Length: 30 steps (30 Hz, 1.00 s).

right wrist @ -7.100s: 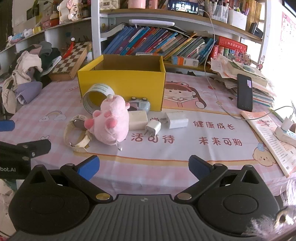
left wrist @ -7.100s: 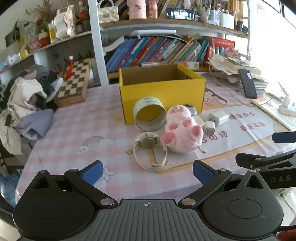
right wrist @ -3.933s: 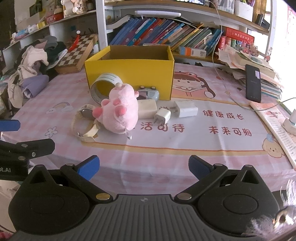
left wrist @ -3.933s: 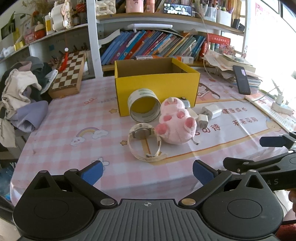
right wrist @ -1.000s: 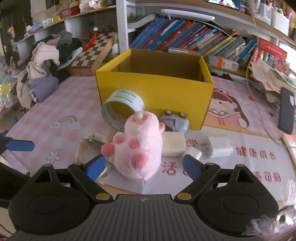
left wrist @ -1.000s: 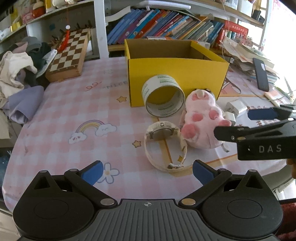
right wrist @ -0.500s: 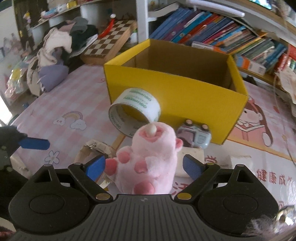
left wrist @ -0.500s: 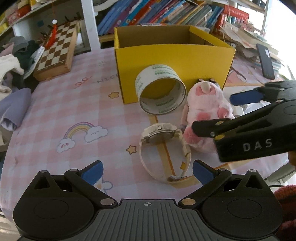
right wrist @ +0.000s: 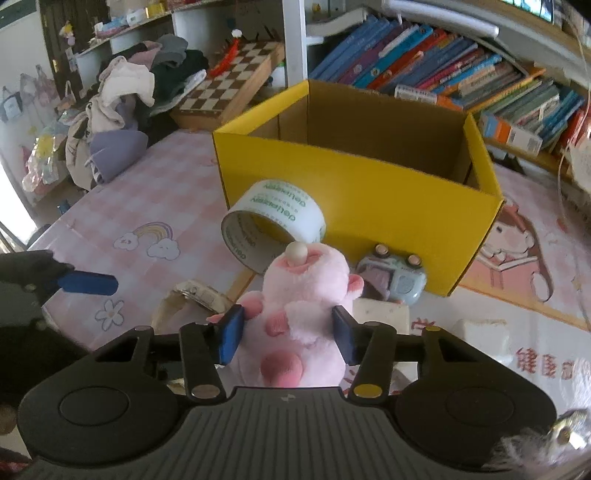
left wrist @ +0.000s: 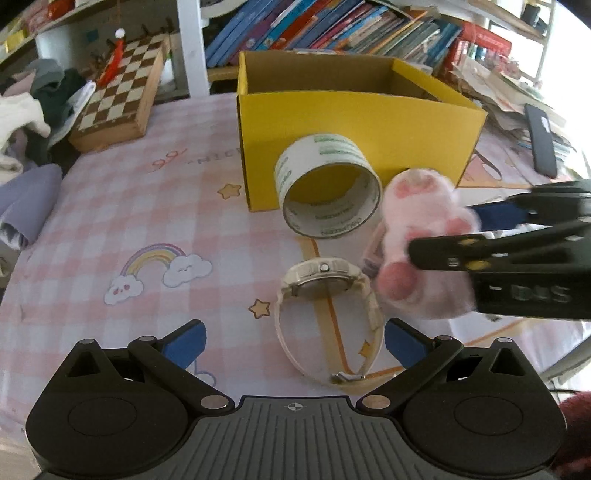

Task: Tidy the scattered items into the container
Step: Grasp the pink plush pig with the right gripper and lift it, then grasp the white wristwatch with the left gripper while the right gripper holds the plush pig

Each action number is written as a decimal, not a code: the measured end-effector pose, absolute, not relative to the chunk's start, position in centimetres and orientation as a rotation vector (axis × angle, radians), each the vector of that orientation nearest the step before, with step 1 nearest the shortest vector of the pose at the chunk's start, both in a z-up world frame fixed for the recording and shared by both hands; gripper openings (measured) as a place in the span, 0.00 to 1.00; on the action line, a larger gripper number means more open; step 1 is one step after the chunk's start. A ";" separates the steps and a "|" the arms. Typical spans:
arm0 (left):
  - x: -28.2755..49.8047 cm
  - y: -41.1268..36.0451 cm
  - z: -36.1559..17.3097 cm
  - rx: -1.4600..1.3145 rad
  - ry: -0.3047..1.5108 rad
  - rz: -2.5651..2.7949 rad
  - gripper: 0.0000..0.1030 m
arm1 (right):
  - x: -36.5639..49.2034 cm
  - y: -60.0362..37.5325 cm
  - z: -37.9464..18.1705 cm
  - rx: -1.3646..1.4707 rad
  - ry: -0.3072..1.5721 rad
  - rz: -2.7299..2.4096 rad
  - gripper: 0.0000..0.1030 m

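Note:
My right gripper [right wrist: 288,338] is shut on the pink plush toy [right wrist: 301,314], its blue pads pressing both sides; the same toy [left wrist: 421,236] shows in the left wrist view with the right gripper [left wrist: 476,236] around it. The open yellow cardboard box [left wrist: 354,114] stands behind, also in the right wrist view [right wrist: 354,173]. A tape roll [left wrist: 327,195] lies on its side against the box front. A cream wristwatch [left wrist: 325,314] lies just ahead of my open, empty left gripper [left wrist: 293,343]. A small blue toy [right wrist: 395,278] and white chargers [right wrist: 382,315] lie by the box.
A chessboard [left wrist: 122,96] leans at the back left, with a clothes pile [right wrist: 122,110] beside it. Bookshelves [left wrist: 332,26] run behind the box. A black phone [left wrist: 541,142] rests on papers at the right. The pink checked tablecloth [left wrist: 147,206] covers the table.
My right gripper has moved in and closed on the pink plush toy. My left gripper has moved forward, closer to the wristwatch, and stays open.

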<state>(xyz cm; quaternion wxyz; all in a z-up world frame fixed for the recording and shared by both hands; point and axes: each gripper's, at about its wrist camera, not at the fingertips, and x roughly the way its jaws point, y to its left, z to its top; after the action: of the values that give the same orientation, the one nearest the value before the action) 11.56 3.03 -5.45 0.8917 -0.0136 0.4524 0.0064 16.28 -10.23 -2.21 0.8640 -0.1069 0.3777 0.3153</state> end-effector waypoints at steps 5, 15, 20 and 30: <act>12.2 2.7 -5.9 -0.014 0.940 0.001 1.00 | 16.3 -11.3 -0.8 -0.186 0.705 0.628 0.47; 13.6 1.5 -6.7 0.062 0.939 -0.042 0.99 | 16.9 -12.7 -0.5 -0.169 0.706 0.590 0.47; 14.2 0.7 -6.9 0.090 0.968 -0.061 0.92 | 17.2 -13.7 -0.4 -0.147 0.704 0.570 0.47; 14.7 0.7 -7.5 0.083 0.999 -0.037 0.77 | 17.7 -15.1 -0.3 -0.101 0.700 0.563 0.47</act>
<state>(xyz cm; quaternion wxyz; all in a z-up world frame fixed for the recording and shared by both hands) 14.75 0.65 -7.51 0.8769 0.0398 0.4788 -0.0178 17.69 -15.10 -0.28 0.8996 -0.0488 0.3380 0.2721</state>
